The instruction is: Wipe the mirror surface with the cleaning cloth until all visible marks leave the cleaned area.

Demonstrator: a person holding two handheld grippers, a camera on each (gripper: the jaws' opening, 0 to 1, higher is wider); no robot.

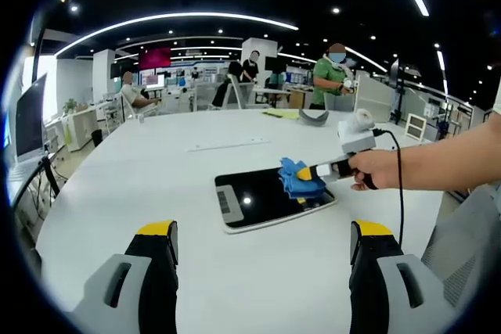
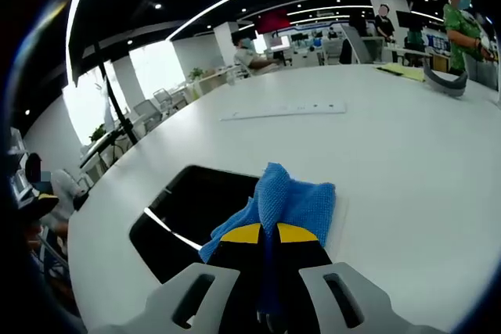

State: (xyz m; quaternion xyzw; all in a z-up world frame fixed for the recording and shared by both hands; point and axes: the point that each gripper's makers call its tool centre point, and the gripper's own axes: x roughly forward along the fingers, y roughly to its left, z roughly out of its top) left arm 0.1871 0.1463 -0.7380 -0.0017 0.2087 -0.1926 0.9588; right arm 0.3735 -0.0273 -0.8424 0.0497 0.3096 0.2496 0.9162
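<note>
A flat dark mirror (image 1: 262,197) in a pale frame lies on the white table (image 1: 156,185). A blue cleaning cloth (image 1: 298,178) rests on its right part. My right gripper (image 1: 307,173) comes in from the right in a person's hand, shut on the cloth. In the right gripper view the blue cloth (image 2: 293,202) bunches out past the closed yellow-tipped jaws of the right gripper (image 2: 264,234), lying over the mirror (image 2: 196,213) near its edge. My left gripper (image 1: 266,232) hovers open near the table's front, short of the mirror, holding nothing.
A grey curved object (image 1: 313,116) and yellow paper (image 1: 282,113) lie at the table's far side, with a thin white strip (image 1: 227,145) in the middle. A white device (image 1: 356,124) stands at the right. People sit and stand beyond the table. A monitor (image 1: 30,115) stands at the left.
</note>
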